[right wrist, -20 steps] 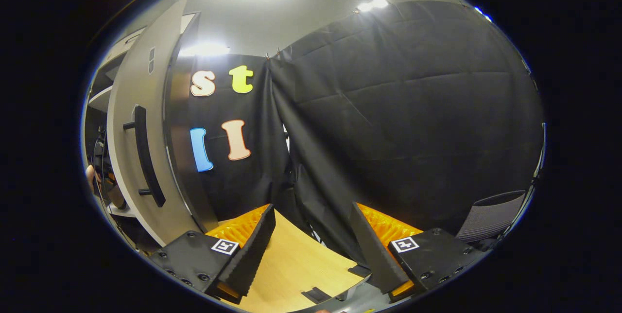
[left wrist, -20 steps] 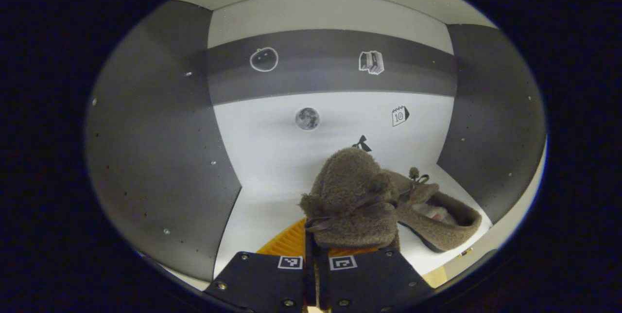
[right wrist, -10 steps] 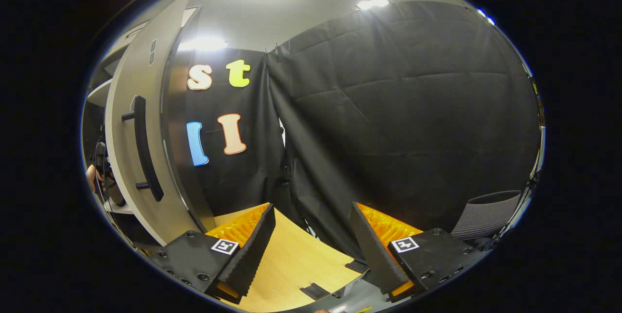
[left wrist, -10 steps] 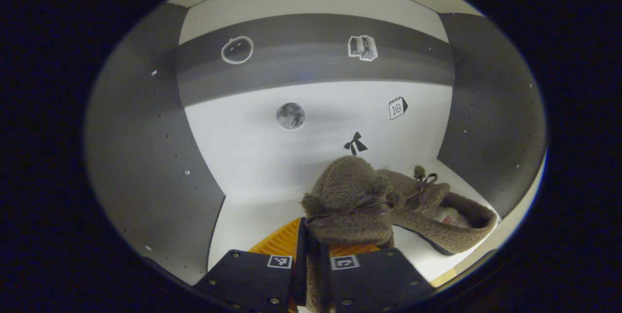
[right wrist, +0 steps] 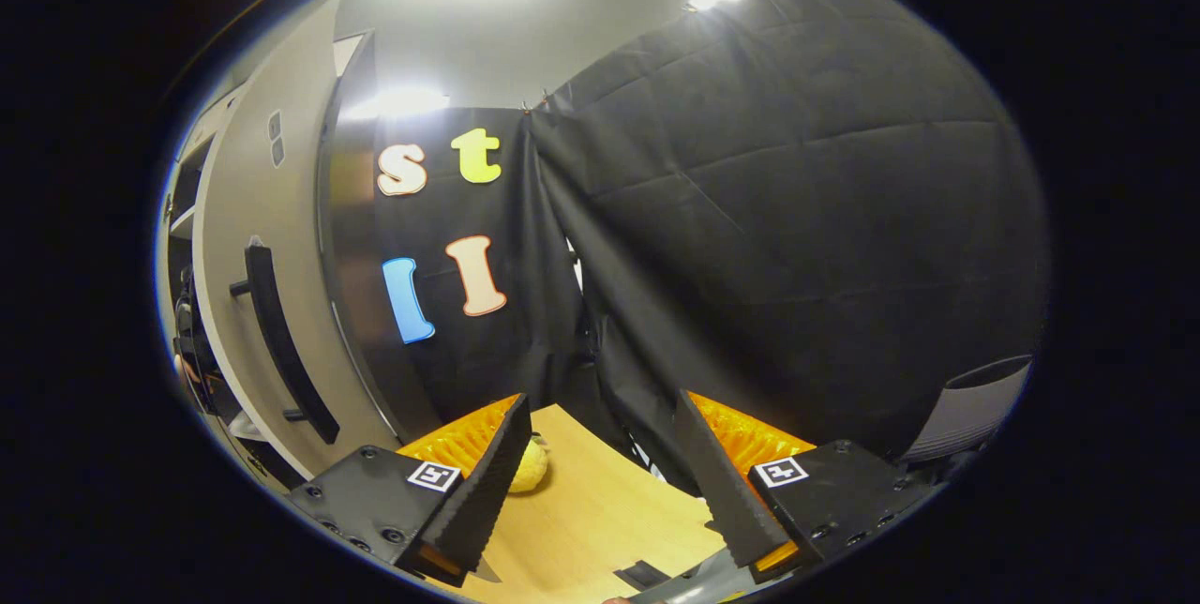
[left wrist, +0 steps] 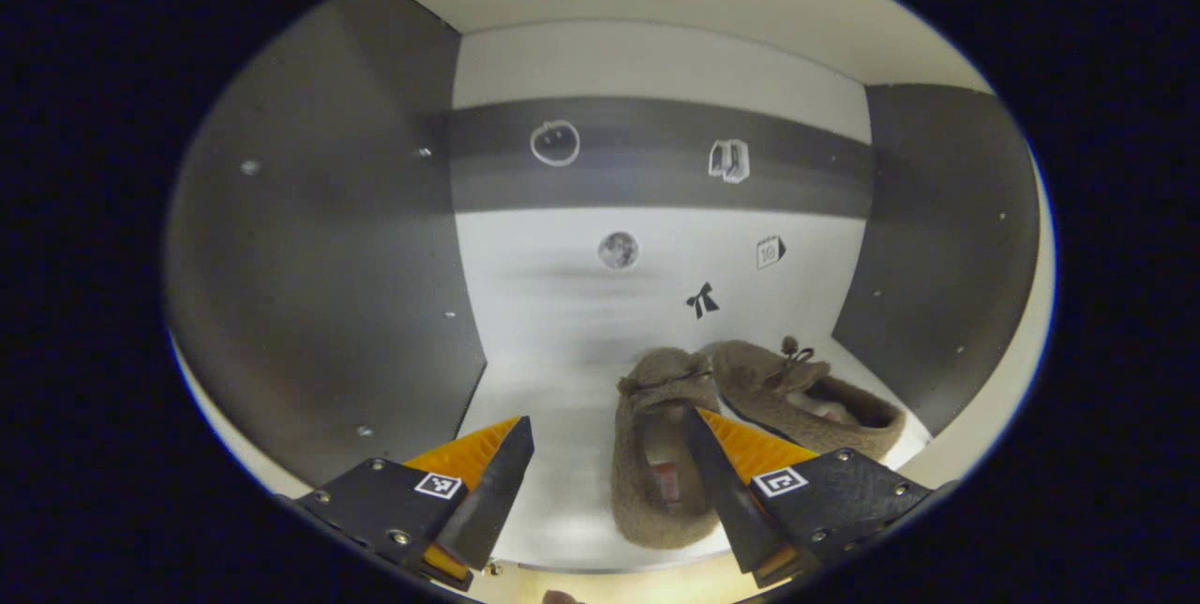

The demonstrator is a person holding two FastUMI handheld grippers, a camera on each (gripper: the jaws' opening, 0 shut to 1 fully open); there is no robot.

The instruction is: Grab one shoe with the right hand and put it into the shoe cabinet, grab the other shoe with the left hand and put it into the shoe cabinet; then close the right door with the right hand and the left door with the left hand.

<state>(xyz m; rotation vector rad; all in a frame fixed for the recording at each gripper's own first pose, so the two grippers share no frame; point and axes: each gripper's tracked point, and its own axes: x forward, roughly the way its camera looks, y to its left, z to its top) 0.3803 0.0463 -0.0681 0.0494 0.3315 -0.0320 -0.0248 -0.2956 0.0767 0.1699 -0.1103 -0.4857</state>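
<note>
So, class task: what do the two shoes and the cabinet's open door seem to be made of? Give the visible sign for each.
Near shoe and far shoe: brown fleece-like fabric, judging by the nubbly, matte pile; thin ribbon bows on top. Door: smooth pale-grey panel, probably laminated board, with an even matte face; its dark bar handle could be metal or plastic.

Two fuzzy brown shoes lying side by side inside the shoe cabinet (left wrist: pixel 328 285), near shoe (left wrist: pixel 656 454) pointing toe-first at the back wall, other shoe (left wrist: pixel 797 388) sitting slanted just to its right, right door (right wrist: pixel 262 285) standing open
</note>
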